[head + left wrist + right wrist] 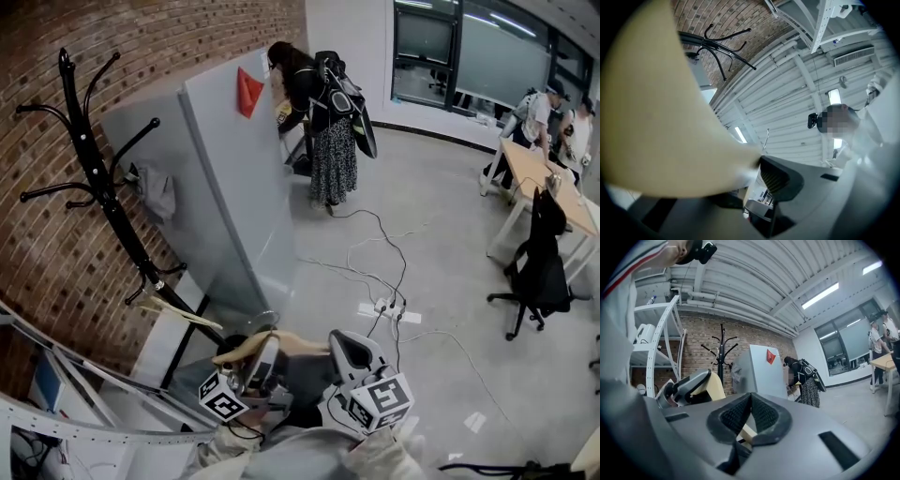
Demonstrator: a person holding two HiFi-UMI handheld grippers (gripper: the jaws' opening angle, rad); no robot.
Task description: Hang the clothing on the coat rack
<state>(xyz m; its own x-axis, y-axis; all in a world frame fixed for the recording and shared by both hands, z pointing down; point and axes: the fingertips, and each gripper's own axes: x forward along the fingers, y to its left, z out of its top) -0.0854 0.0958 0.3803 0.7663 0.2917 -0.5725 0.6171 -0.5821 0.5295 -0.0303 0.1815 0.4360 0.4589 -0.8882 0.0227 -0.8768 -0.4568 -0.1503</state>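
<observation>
Hanger [295, 343] sat clamped in left gripper [255, 367]; right gripper [349, 354] was closed. At the upper-left coat rack [94, 169], it might snag a prong [136, 138].

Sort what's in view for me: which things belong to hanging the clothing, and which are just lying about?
Job: coat rack; wooden hanger in the left hand-held gripper; grey clothing under it.
Lying about: power strip; office chair; desk; red flag.

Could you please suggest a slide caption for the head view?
Left gripper and right gripper hold a wooden hanger before the black coat rack.
</observation>
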